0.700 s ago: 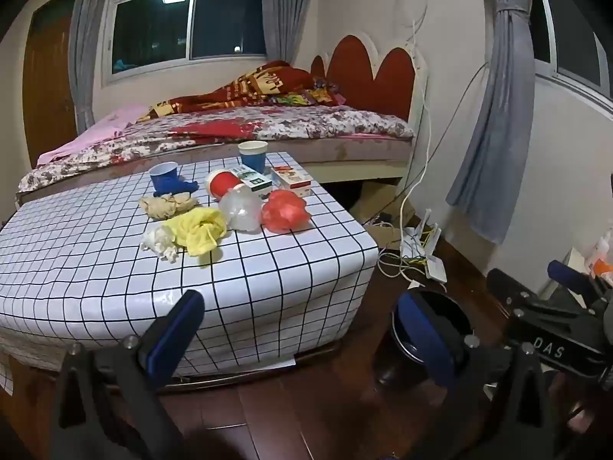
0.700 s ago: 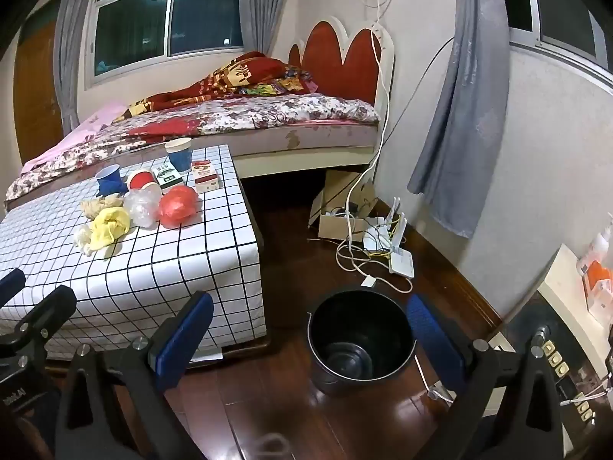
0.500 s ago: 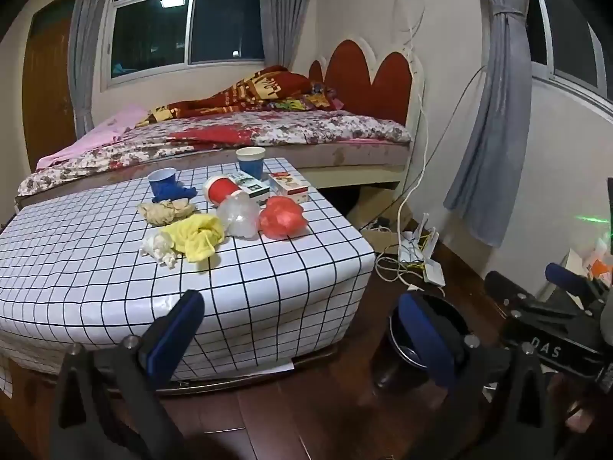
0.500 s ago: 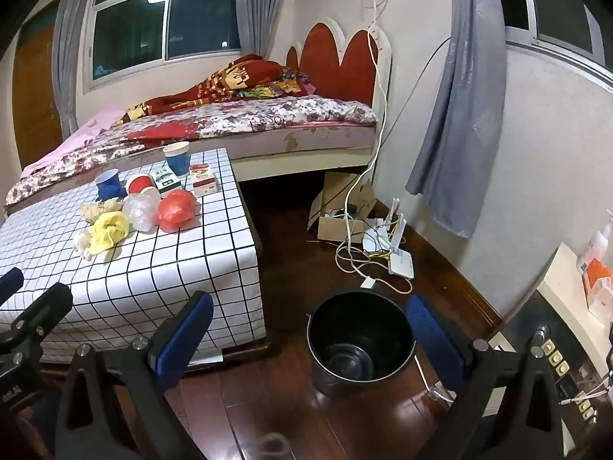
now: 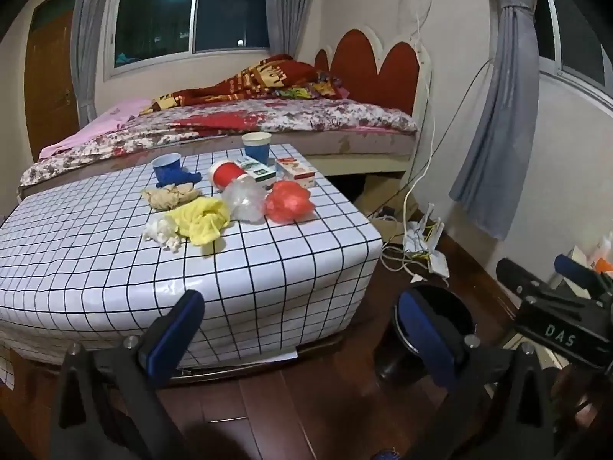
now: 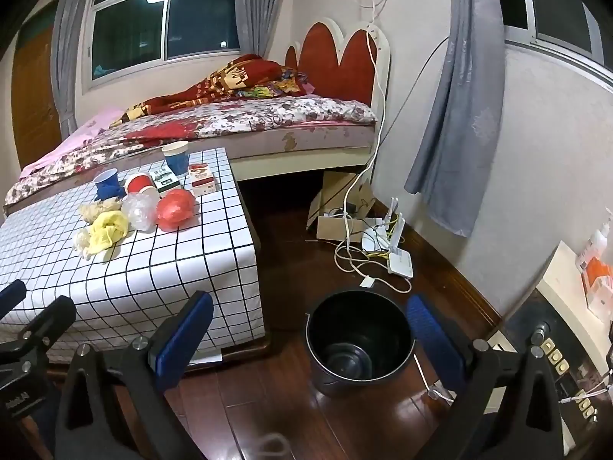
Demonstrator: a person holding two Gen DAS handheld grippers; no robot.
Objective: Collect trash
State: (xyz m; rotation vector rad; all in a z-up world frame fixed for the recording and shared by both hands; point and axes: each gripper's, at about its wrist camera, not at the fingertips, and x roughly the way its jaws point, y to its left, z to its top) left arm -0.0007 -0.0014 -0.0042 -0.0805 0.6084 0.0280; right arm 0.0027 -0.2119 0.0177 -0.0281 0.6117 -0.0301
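While both grippers hang spread and empty, we scan ahead of the left gripper point(image 5: 299, 329): white tissue wad point(image 5: 161, 232), yellow rag point(image 5: 203, 218), clear bag point(image 5: 245, 201), red bag point(image 5: 289, 203) on the checked table point(image 5: 268, 268) — all light, soft, crushable; we'd pinch each at its bunched top. Between the right gripper's point(image 6: 310, 339) fingers — the black bin point(image 6: 360, 339).

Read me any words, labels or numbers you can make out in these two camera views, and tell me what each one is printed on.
"DAS": white letters on the black body of the right gripper, seen in the left wrist view.
Left gripper body: white lettering, too blurred to read.
Green and white box on the table: print too small to read.
Red and white box beside it: print too small.
Orange and white packet on the shelf: unreadable.
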